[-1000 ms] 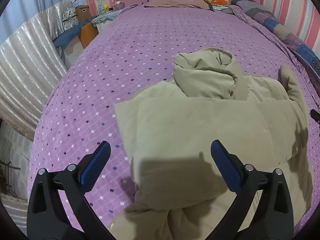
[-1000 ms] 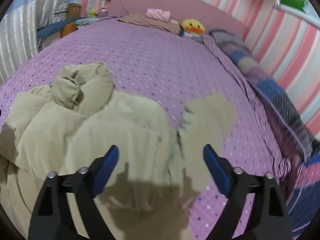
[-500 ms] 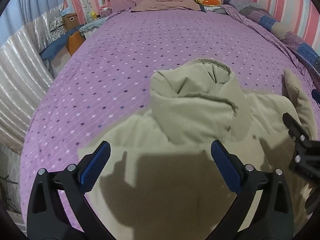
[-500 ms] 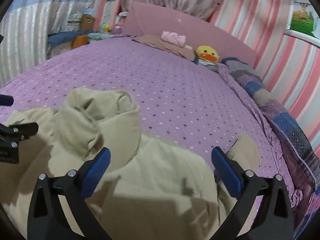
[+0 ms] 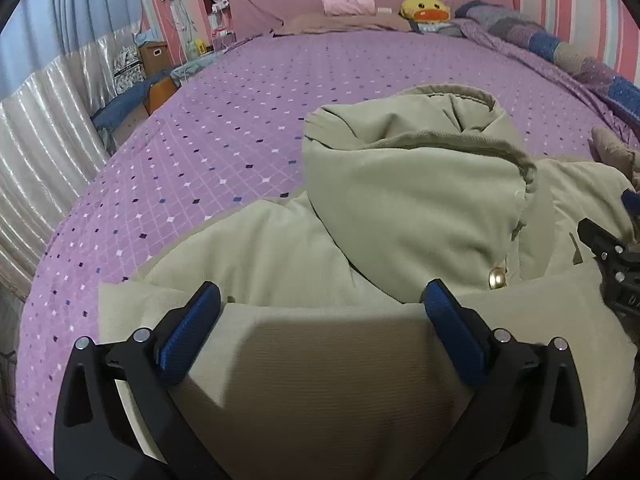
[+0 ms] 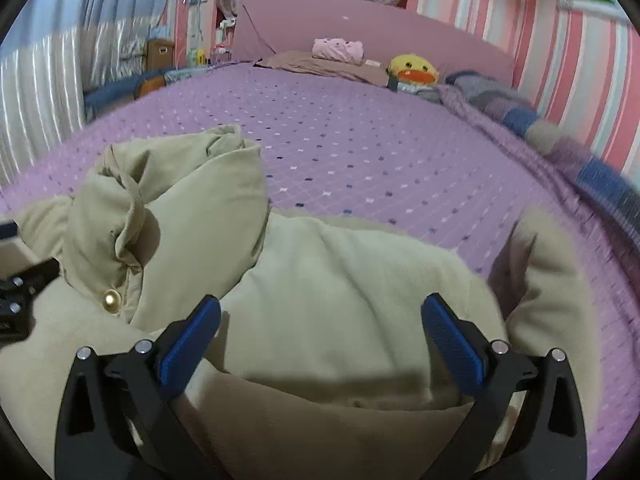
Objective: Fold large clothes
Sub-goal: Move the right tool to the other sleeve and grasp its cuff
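A large beige hooded coat point(image 5: 400, 208) point(image 6: 328, 288) lies on the purple dotted bedspread point(image 5: 256, 120), its hood bunched up at the far end and a gold snap button point(image 5: 497, 279) showing at the collar. My left gripper point(image 5: 322, 298) hovers low over the coat's near left part, jaws wide open, with only a folded edge of cloth under them. Over the coat's right part my right gripper point(image 6: 320, 310) stands equally wide open, holding nothing. One sleeve point(image 6: 548, 276) sticks out to the right. Each gripper shows at the edge of the other's view.
At the bed's head lie a brown pillow point(image 6: 320, 65), a folded pink garment point(image 6: 339, 48) and a yellow duck plush point(image 6: 412, 69). A patchwork quilt point(image 6: 568, 148) runs along the striped right wall. Boxes and clutter point(image 5: 154, 54) stand beyond the left edge by curtains.
Both grippers have sunk and come closer to the coat, so the hood now fills much more of each view. The right gripper's jaws have widened a little. The coat itself lies as before.
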Motion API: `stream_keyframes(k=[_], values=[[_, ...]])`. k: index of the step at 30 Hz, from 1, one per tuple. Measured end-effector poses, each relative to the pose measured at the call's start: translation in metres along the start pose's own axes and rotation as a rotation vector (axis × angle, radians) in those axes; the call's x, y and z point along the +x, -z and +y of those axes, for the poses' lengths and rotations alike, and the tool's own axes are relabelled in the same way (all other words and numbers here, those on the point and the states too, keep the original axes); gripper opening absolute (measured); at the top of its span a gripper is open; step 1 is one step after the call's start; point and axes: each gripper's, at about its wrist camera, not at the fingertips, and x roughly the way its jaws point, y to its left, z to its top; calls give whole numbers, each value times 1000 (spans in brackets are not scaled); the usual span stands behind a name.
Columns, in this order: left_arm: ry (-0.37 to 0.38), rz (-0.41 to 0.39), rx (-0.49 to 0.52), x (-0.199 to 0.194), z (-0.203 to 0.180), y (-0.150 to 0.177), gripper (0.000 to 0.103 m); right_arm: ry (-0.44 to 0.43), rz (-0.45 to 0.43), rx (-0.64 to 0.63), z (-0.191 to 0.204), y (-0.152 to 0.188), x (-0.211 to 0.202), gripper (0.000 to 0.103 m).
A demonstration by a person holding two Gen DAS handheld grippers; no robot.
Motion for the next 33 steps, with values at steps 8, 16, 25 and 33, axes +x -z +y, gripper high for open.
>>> stream_keyframes(k=[8,16,25,33], values=[[28,-32,-32,20,4,4,100,-91,85,50,-10,1,37,102],[59,-37,-64,37,14,3,100,-150,102,83,-16,-7,61,102],[54,-12,-70,52,15,-7,100,-152,109,87,-11,-13,76,102],[39,88,-44,54,10,-16,100,-59,195,36,0,-13,60,101]])
